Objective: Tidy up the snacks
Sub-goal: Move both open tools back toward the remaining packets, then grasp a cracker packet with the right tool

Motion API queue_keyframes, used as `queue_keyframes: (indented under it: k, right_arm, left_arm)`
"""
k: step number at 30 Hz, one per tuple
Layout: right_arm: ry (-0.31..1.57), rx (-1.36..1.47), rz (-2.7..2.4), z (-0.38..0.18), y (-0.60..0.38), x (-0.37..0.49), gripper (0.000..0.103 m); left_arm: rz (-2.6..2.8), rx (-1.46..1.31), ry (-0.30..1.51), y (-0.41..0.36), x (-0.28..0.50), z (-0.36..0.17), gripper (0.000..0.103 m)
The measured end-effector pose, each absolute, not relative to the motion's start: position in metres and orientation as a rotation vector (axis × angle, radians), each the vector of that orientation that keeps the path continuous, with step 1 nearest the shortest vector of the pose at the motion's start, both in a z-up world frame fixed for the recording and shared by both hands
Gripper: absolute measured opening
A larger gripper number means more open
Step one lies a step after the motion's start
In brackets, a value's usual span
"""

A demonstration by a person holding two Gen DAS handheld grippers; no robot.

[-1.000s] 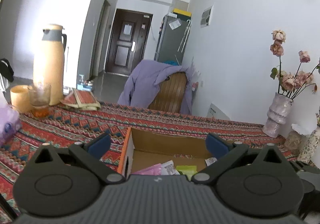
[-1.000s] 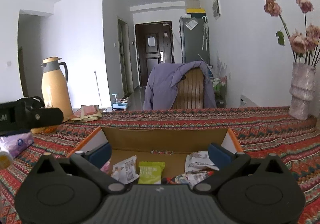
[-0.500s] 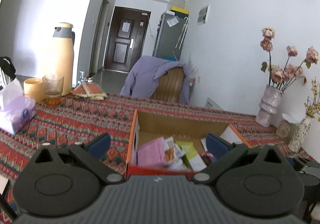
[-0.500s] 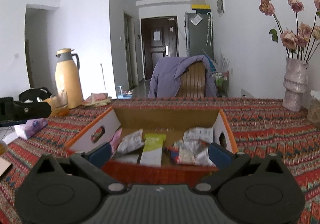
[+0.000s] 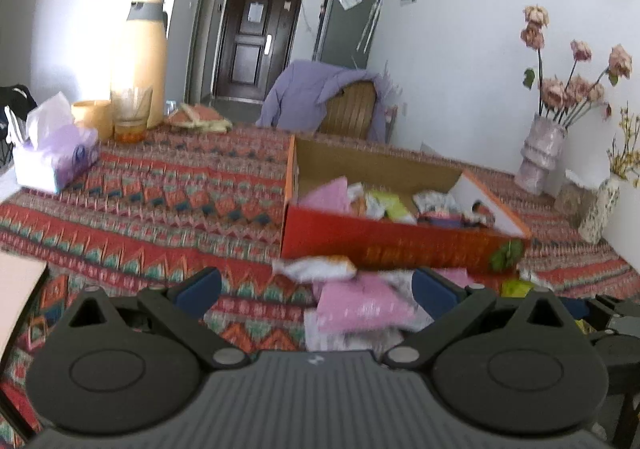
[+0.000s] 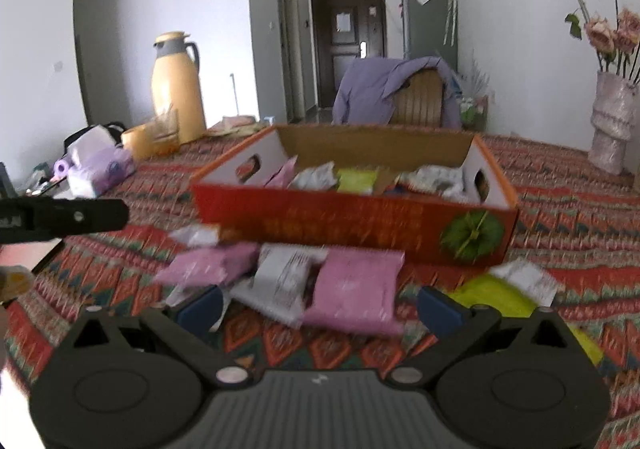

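Observation:
An open orange cardboard box (image 5: pixel 384 239) (image 6: pixel 352 217) sits on the patterned tablecloth and holds several snack packets. In front of it lies a loose pile: pink packets (image 6: pixel 354 291) (image 5: pixel 362 307), a white packet (image 6: pixel 282 281), a white-and-orange packet (image 5: pixel 316 267) and a yellow-green packet (image 6: pixel 504 295). My left gripper (image 5: pixel 316 289) is open, back from the box, with the pile just beyond its fingers. My right gripper (image 6: pixel 320 305) is open too, low over the pile with nothing between its fingers. The left gripper's body (image 6: pixel 64 215) shows at the left of the right wrist view.
A yellow thermos (image 5: pixel 140 57) (image 6: pixel 176 89), a glass (image 5: pixel 130 109), a yellow cup (image 5: pixel 92 119) and a purple tissue pack (image 5: pixel 56 157) (image 6: pixel 100 167) stand at the back left. Vases of dried flowers (image 5: pixel 542 155) (image 6: pixel 612 129) stand at the right. A chair with a purple jacket (image 6: pixel 400 93) is behind the table.
Both grippers have pulled back from over the box toward the table's near side. The box's front wall and the loose pile in front of it have come into view.

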State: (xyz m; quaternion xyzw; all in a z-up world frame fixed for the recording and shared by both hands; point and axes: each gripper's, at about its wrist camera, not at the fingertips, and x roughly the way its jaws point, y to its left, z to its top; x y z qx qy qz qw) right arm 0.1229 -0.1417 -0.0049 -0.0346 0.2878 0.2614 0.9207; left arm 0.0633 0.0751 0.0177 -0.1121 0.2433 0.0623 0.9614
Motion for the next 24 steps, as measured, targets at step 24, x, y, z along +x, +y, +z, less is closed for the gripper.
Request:
queue_keyframes:
  k: [24]
  right_arm:
    - [0.669, -0.101, 0.544, -0.035, -0.12, 0.072, 0.077]
  left_arm:
    - [0.057, -0.208, 0.601, 0.075, 0.019, -0.019, 0.103]
